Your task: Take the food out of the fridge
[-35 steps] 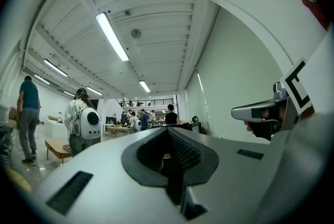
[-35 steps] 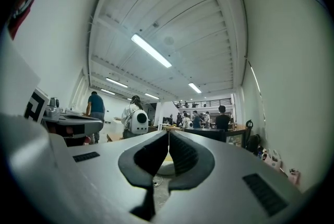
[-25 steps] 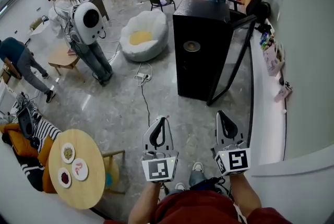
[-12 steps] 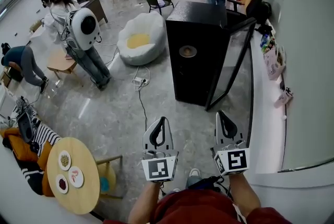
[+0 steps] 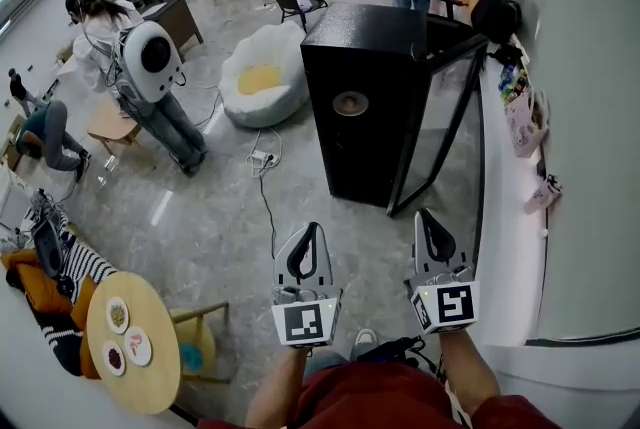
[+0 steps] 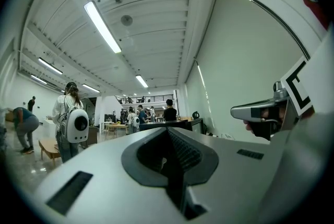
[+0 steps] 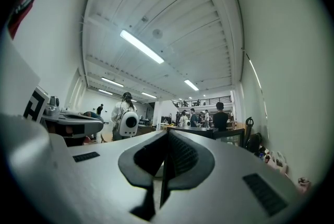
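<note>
Basically, both claws are shut tight with nothing in them: the left claw (image 5: 311,231) has its jaws pressed together in the left gripper view (image 6: 168,133), and the right claw (image 5: 424,217) shows the same in the right gripper view (image 7: 167,135). They're held side by side, apart from each other, low in front of the person and pointing forward over grey floor (image 5: 230,217). The black fridge (image 5: 360,107) stands ahead, well apart from both claws. Its glass door (image 5: 440,132) is swung open on the right side, and its inside is hidden in every view. A white ledge (image 5: 515,237) runs along the right wall, with small items at its far end. Left of the fridge there's a white beanbag (image 5: 262,77), then a person with a white backpack (image 5: 148,62). At lower left, a round wooden counter (image 5: 150,387) carries three small plates (image 5: 118,315).
</note>
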A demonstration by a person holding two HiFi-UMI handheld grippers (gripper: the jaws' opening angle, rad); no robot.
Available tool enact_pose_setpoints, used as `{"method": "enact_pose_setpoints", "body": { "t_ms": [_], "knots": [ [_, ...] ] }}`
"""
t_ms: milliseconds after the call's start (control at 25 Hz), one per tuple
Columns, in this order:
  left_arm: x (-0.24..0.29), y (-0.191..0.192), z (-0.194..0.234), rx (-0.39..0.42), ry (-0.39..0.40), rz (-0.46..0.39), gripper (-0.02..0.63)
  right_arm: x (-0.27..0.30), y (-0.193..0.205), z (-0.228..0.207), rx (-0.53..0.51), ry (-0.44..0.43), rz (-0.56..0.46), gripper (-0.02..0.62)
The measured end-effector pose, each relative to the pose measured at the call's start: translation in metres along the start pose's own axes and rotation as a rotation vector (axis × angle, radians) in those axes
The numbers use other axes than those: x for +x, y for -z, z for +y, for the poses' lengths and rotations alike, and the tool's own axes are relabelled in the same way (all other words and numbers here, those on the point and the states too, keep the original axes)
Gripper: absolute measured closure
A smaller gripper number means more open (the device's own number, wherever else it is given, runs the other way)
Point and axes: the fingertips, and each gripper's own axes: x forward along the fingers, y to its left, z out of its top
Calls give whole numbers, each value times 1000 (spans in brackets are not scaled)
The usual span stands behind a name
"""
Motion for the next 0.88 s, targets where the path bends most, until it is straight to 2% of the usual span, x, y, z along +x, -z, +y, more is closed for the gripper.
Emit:
{"method": "enact_pose_setpoints", "body": {
  "t_ms": [80, 200, 440, 880],
  "knots": [
    [9, 5, -2, 11, -8, 30, 592, 6, 3, -9, 2, -2, 2, 572],
    [25, 0, -5, -44, -8, -37, 592, 18, 7, -19, 4, -3, 10, 572],
    [54, 3, -1, -54, 11, -53, 592, 45, 12, -26, -9, 1, 13, 572],
    [131, 7, 41, -68, 66, -74, 592, 122, 10, -32, -41, 57, 20, 571]
  ]
}}
